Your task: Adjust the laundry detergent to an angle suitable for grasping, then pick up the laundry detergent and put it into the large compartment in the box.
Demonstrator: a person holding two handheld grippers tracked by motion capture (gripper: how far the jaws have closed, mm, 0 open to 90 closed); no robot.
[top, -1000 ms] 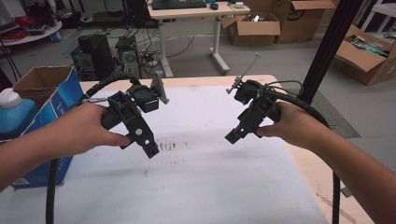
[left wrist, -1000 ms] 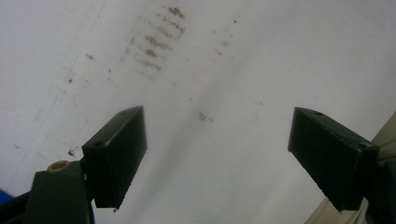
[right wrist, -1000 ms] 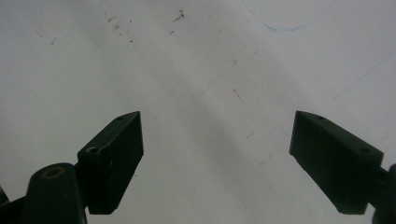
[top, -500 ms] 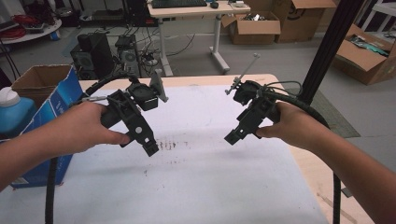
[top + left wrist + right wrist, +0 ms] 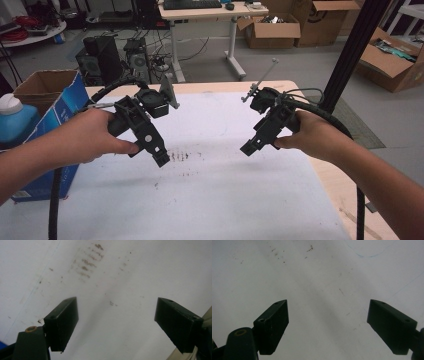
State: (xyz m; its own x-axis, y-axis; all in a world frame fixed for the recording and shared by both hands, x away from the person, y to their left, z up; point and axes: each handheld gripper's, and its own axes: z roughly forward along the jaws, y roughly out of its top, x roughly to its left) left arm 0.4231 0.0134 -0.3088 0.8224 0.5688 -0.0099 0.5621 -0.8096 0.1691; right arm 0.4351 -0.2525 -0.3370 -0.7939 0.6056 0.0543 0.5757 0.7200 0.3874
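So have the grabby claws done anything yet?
Nothing looks done. The left gripper and right gripper are both open, holding nothing, above the white table, which shows brown smudges. I can't tell what job is left.

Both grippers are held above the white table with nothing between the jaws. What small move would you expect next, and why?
Probably just a hold, or a slight lowering toward the white table sheet. The left gripper and right gripper both have jaws spread wide with only bare, lightly smudged surface between them. No object lies on the sheet within reach, so a grasp has no target yet.
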